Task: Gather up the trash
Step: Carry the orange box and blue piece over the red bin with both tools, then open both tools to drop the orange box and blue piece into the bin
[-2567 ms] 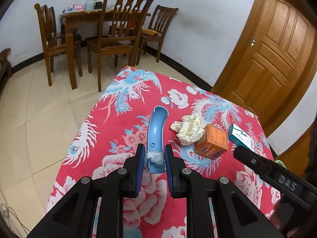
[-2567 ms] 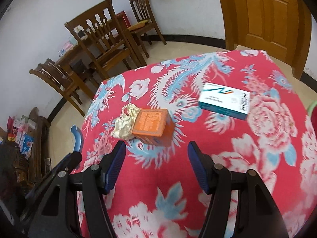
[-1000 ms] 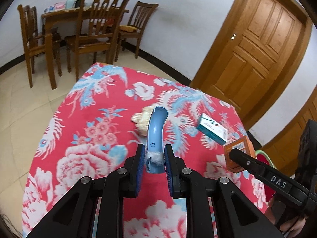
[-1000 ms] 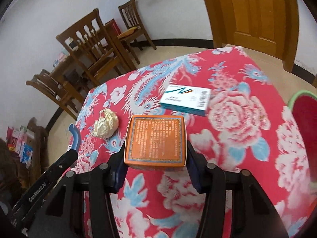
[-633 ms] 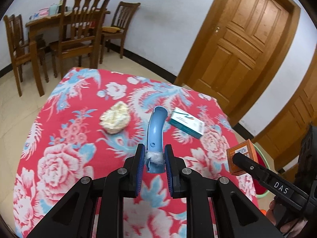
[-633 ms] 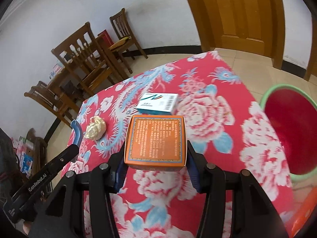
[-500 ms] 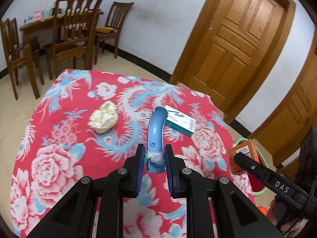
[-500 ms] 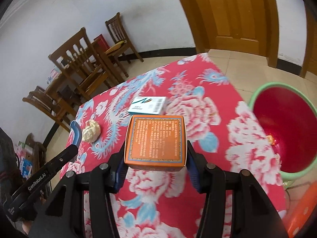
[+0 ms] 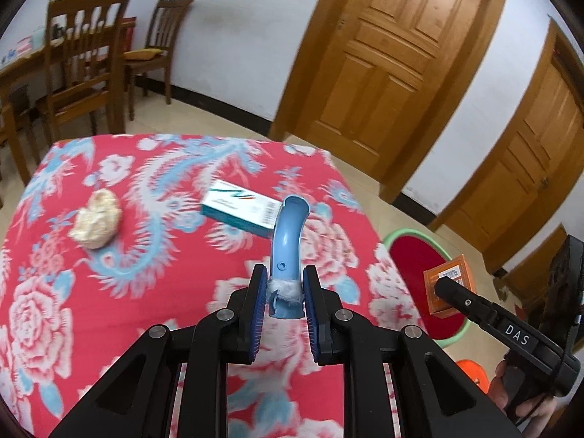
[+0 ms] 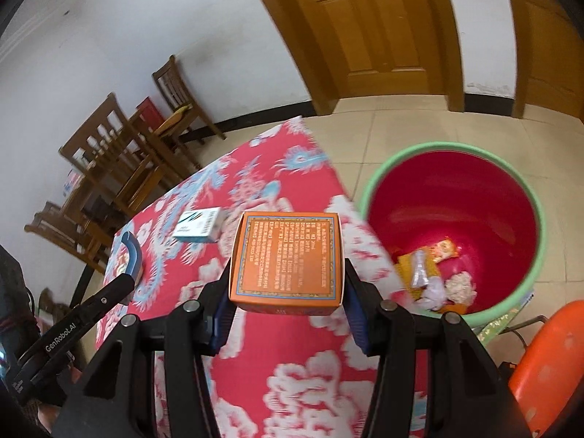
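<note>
Both tools have swung toward the table's (image 10: 299,383) door-side edge, bringing the red bin (image 10: 525,197) into full view. Right tool (image 10: 288,314) grips the orange box (image 10: 286,257) from both sides, level, near the table edge just beside the bin. Left tool (image 9: 281,310), narrow, clamps a blue curved handle (image 9: 286,241). White carton (image 9: 241,207) and crumpled paper (image 9: 95,217) lie on the table.
</note>
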Motion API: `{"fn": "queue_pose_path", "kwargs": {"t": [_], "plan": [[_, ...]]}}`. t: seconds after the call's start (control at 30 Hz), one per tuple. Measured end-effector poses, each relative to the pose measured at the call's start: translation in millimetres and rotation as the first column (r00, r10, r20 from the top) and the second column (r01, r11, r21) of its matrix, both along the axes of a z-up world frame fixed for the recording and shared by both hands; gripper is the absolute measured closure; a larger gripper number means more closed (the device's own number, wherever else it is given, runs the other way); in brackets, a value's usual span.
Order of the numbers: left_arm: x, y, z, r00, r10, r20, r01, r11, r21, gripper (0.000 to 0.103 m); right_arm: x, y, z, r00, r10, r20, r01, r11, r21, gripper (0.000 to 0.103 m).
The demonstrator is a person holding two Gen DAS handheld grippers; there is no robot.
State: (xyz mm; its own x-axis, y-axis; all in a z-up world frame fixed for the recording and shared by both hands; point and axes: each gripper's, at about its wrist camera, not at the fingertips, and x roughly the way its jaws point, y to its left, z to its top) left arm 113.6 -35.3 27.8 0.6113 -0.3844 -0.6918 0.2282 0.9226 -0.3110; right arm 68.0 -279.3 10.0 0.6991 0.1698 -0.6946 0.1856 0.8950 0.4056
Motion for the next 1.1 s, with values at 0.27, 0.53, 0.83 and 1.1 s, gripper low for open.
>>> {"fn": "queue_pose_path", "kwargs": {"t": [0.27, 0.53, 0.83, 1.1], "plan": [[5.2, -55.3, -2.5, 0.995, -0.102, -0.017, 0.102, 0.995, 0.02, 0.083, -13.1, -45.8, -12.1, 0.997, -0.08, -0.018, 0.08, 0.997, 0.02, 0.048], [5.6, -111.0, -8.8, 0.979, -0.201, -0.031, 0.202, 0.979, 0.034, 0.083, -20.4, -84.5, -29.2, 0.987, -0.15, -0.05, 0.152, 0.988, 0.038, 0.048], [10.0, -164.1, -24.1, 0.955, -0.288, -0.066, 0.292, 0.955, 0.054, 0.083, -25.7, -123.5, -55.4, 0.97, -0.219, -0.106, 0.226, 0.972, 0.066, 0.047], [13.5, -195.1, -41.3, 0.935, -0.339, -0.102, 0.346, 0.936, 0.067, 0.083, -28.7, -144.6, -68.8, 0.957, -0.26, -0.126, 0.27, 0.96, 0.07, 0.046]]}}
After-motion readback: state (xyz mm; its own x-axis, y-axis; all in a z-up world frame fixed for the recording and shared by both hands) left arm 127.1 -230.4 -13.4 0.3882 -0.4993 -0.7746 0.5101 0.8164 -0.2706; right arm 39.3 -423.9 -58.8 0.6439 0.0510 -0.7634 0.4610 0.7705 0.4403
